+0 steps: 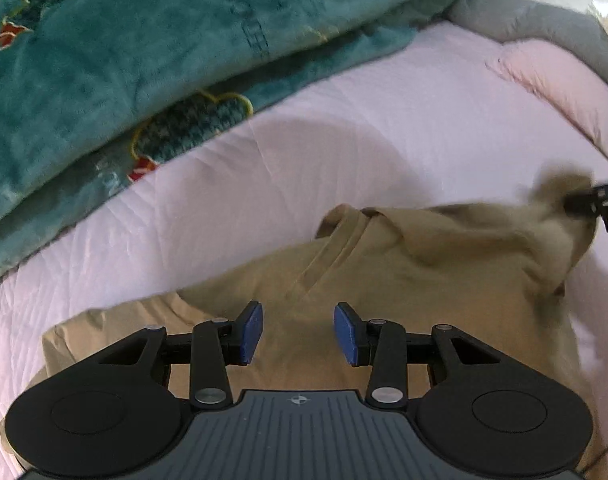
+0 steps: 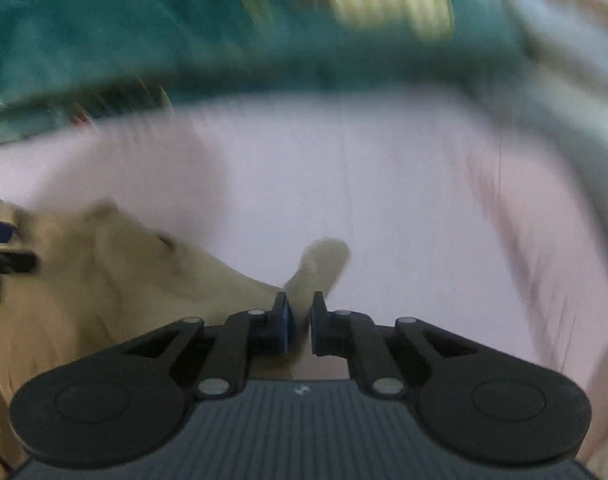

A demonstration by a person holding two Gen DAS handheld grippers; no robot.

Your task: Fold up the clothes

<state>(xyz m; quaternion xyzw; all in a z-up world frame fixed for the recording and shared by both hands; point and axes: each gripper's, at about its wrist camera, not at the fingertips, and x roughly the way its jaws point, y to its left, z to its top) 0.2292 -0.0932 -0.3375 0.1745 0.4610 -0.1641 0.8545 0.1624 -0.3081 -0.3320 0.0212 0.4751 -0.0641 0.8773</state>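
The tan cotton T-shirt [image 1: 384, 280] lies rumpled on the pale pink quilted bed cover [image 1: 324, 140], its ribbed neckband turned up toward the middle of the bed. In the left wrist view the left tool [image 1: 298, 334] hovers above the shirt with its blue pads well apart and nothing between them. A folded teal plush blanket [image 1: 124, 40] with embroidered patterns lies along the bed's far edge. At the right edge the right tool [image 1: 572, 204] pinches a bunched corner of the shirt.

The right wrist view is blurred. The right tool [image 2: 302, 328] stands nearly closed, clamping a fold of the T-shirt [image 2: 104, 280], which pokes out beyond the pads. The left tool [image 2: 0, 240] shows at the left edge.
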